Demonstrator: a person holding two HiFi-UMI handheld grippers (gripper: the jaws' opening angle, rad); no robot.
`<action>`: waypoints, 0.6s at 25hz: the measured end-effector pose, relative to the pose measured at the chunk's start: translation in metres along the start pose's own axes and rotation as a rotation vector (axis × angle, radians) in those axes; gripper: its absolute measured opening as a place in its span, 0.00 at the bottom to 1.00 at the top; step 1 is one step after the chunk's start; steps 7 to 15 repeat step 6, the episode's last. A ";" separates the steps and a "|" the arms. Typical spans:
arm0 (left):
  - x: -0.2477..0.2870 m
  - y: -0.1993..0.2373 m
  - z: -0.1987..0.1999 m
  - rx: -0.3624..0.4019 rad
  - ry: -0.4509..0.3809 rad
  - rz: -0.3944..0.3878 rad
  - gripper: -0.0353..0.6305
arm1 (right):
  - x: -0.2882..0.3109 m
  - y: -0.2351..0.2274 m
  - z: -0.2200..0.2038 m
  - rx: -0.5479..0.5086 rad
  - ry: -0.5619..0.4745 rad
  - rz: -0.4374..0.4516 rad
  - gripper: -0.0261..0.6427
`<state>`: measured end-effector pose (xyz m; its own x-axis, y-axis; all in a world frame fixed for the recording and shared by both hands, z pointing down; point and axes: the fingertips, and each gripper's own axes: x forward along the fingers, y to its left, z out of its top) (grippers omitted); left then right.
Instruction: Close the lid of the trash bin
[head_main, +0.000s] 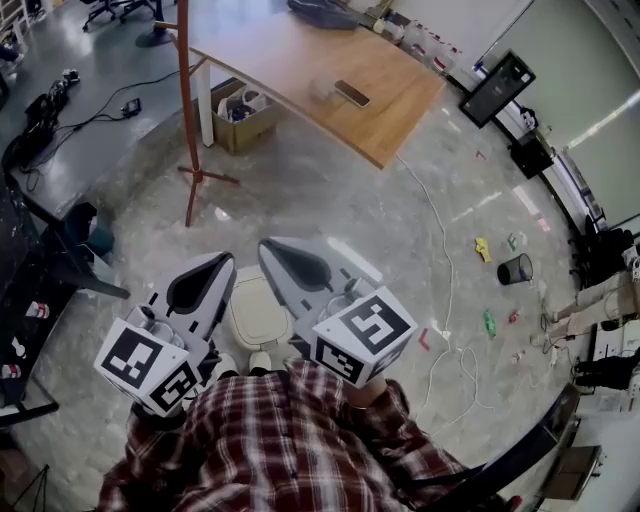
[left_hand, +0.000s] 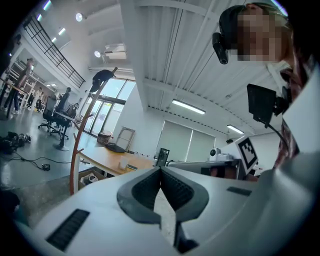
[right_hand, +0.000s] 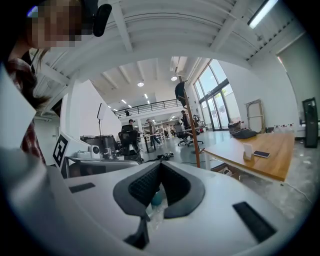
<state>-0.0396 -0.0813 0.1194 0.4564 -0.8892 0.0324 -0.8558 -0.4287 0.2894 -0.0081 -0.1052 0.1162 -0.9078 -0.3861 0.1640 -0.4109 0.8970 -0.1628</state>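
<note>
A cream trash bin (head_main: 254, 316) stands on the floor just in front of the person's feet, seen from straight above as a rounded rectangle. Both grippers partly cover it, and I cannot tell how its lid sits. My left gripper (head_main: 221, 259) is held above the bin's left side, its jaws together and empty. My right gripper (head_main: 268, 244) hovers over the bin's right side, also shut on nothing. The left gripper view shows its own jaws (left_hand: 161, 169) meeting at the tip, aimed across the room. In the right gripper view, that gripper (right_hand: 160, 164) is likewise shut, with no bin in sight.
A wooden table (head_main: 330, 75) with a phone (head_main: 352, 93) stands ahead. A red-brown coat stand (head_main: 186, 110) and a cardboard box (head_main: 240, 120) are at its left. A white cable (head_main: 446, 270), a black mesh cup (head_main: 515, 269) and small toys lie to the right.
</note>
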 end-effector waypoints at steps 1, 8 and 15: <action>-0.002 0.001 0.000 0.000 0.000 0.003 0.07 | 0.000 0.001 -0.001 -0.002 0.002 0.000 0.06; -0.015 0.008 0.001 0.006 -0.009 0.038 0.07 | 0.008 0.013 -0.001 -0.019 0.001 0.032 0.06; -0.015 0.008 0.001 0.006 -0.009 0.038 0.07 | 0.008 0.013 -0.001 -0.019 0.001 0.032 0.06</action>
